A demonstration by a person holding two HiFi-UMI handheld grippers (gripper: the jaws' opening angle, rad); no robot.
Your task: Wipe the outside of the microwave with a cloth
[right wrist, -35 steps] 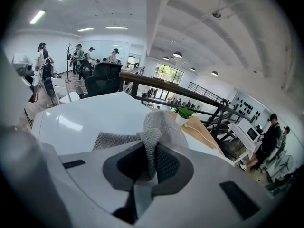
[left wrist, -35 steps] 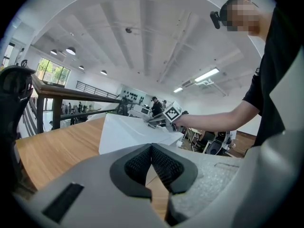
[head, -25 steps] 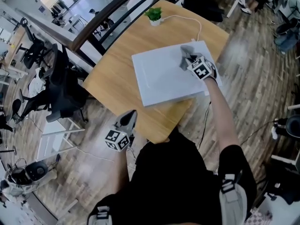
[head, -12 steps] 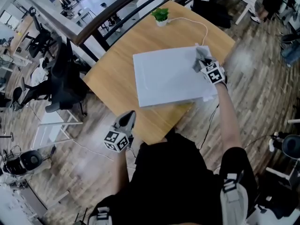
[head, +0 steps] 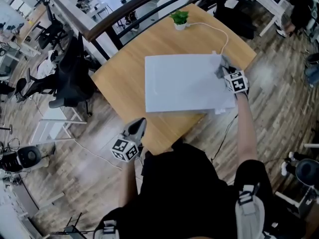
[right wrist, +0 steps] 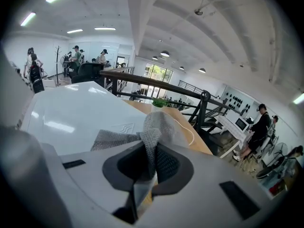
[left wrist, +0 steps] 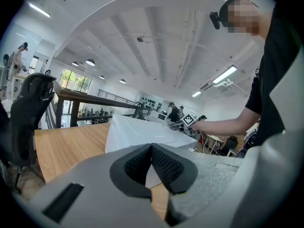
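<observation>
My right claw [head: 222, 69] is pinching a grey knitted cloth [right wrist: 159, 122]. In the right gripper view the fabric rises in a fold from between the two dark pads [right wrist: 171, 166], which are pressed onto it. A flap of it lies on the glossy top of the white box-shaped microwave [head: 179, 83]. In the head view the cloth sits at the far right corner of that top, just beside the right edge.

The microwave stands on a light wooden table [head: 122, 76]. A small green potted plant [head: 179, 18] is at the table's far edge, and a thin white cable [head: 227, 38] curves from the plant's side toward the microwave's far right corner.

My left claw [head: 139, 123] hangs off the near left edge of the table, well apart from the microwave. Its jaws are pressed together on nothing. Its own view looks across the tabletop at the microwave's near corner.

I judge the step in hand to be wiping the top panel, with the cloth at the right end of a stroke. I cannot tell how much of the top is done, as the surface looks evenly clean. The side walls and the front are probably left to do.

The next move calls for a firm pinch so the fabric does not slip out. I would lay the cloth flat on the panel, then either draw it back toward the left or carry it over the right edge and down the side wall. The cable lies close by at the far corner, so I should steer clear of snagging it.
</observation>
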